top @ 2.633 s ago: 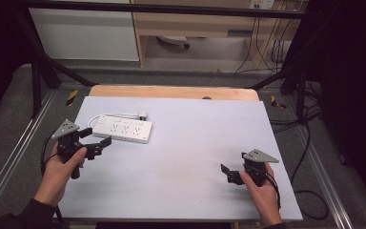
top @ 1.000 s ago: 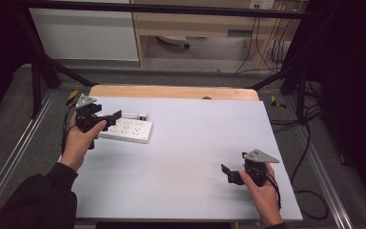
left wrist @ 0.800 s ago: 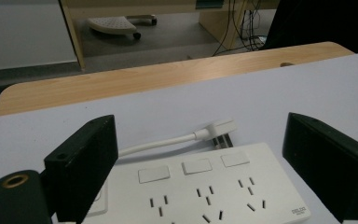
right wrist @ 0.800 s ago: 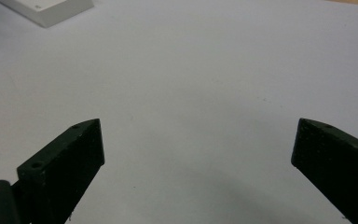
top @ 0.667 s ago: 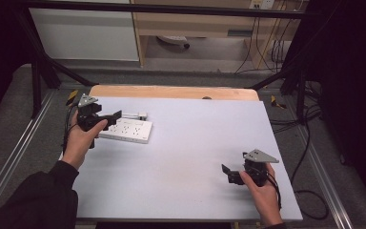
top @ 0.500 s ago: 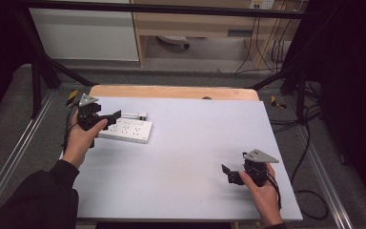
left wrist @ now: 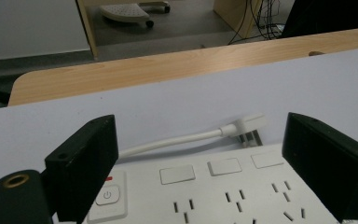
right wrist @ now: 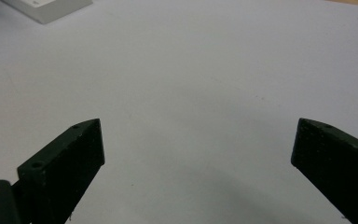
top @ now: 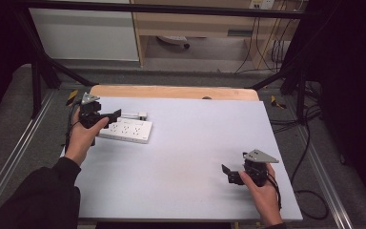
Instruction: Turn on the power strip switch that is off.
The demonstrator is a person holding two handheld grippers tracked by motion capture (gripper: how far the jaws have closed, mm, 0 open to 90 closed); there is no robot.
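A white power strip (top: 126, 131) lies at the table's far left, with its short cord and plug (top: 134, 115) curled behind it. In the left gripper view the power strip (left wrist: 223, 189) lies just beyond the jaws, its switch (left wrist: 107, 195) at the near end and the plug (left wrist: 249, 128) behind. My left gripper (top: 110, 116) hovers open over the strip's left end, nothing between its jaws. My right gripper (top: 228, 174) rests open near the front right of the table, over bare surface. A corner of the power strip (right wrist: 46, 9) shows far off in the right gripper view.
The white tabletop (top: 195, 138) has a wooden strip (top: 171, 92) along its far edge. Metal frame rails (top: 14, 157) run along both sides. Cables (top: 305, 157) hang off the right side. A cabinet and shelving (top: 195, 24) stand beyond the table.
Since 2.6 s ago my left gripper has moved forward from the near left up to the power strip's left end. Over the last second it has held still. The right gripper has stayed put.
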